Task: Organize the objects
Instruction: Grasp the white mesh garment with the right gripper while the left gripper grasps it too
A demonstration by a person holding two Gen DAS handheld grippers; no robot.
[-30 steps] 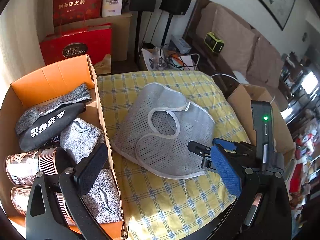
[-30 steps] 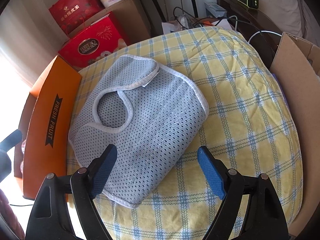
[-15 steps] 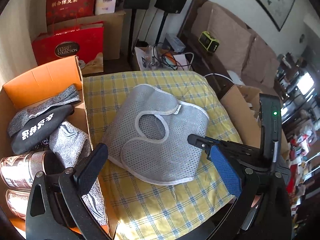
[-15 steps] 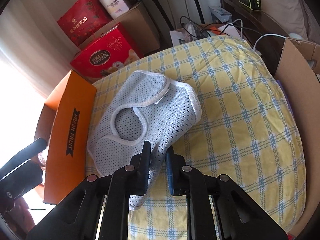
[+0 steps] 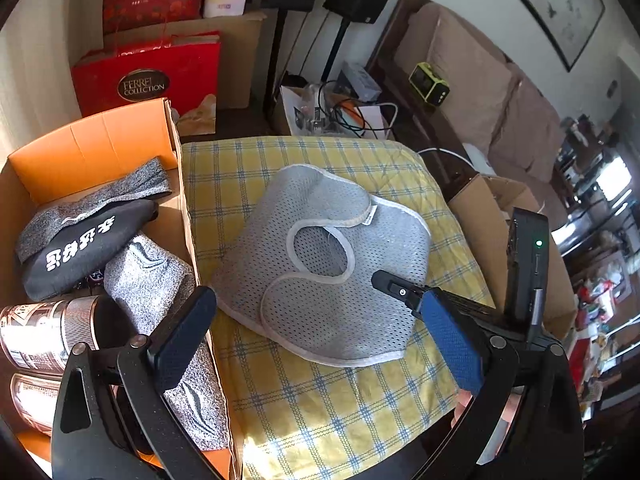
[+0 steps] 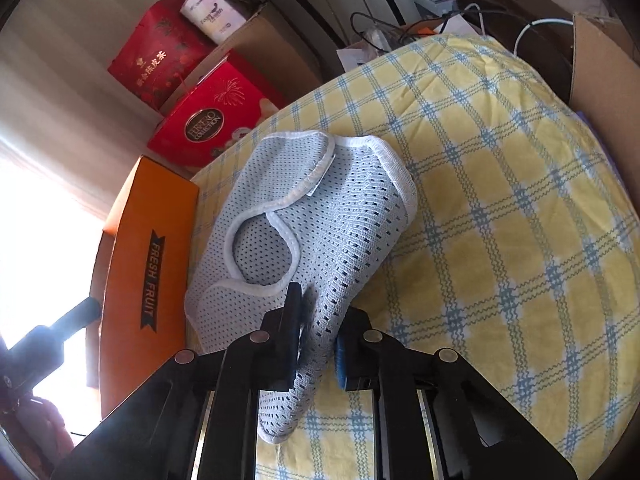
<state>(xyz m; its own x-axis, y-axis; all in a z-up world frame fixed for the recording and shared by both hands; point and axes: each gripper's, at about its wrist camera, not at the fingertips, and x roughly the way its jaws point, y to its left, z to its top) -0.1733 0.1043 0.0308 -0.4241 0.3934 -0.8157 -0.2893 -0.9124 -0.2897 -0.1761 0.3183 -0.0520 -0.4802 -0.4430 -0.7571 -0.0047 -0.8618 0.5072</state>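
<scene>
Right claw (image 6: 318,336), jaws just closed, pinches mesh bib (image 6: 320,216); left claw (image 5: 320,328) gapes empty. Lift cleanly toward orange box (image 6: 148,252), keeping fabric bunched.

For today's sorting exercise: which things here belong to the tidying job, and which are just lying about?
Part of the job:
- grey mesh bib, pinched by the right tool
- orange fruit box with socks and cans
- left tool, open

Lying about:
- red gift bag
- speaker stands
- sofa
</scene>
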